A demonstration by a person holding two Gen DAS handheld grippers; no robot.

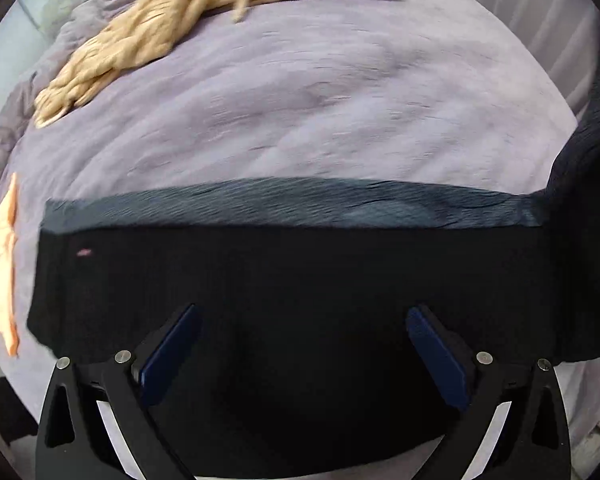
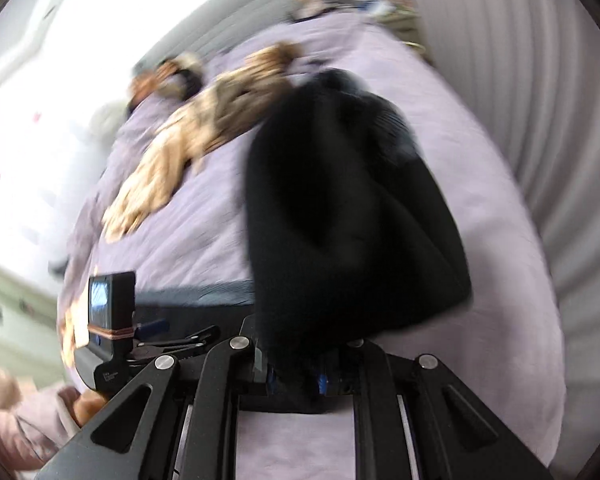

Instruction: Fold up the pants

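Pants (image 1: 292,280), black, lie folded across lilac bedspread (image 1: 300,100); left gripper (image 1: 300,344) hovers above them, jaws wide apart, empty. Tan garment (image 1: 140,40) lies beyond. Right wrist view alone shows right gripper (image 2: 300,380) clamped tight on a lifted bunch of pants, plus the other gripper's camera (image 2: 110,304).

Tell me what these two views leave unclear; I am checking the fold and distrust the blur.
- Right wrist view: the right gripper pads, buried in lifted black pants.
- Left wrist view: pants right end, cut off at the frame edge.
- Both views: tan garment type, smeared by motion blur.
- Left wrist view: orange cloth, cropped at left edge.
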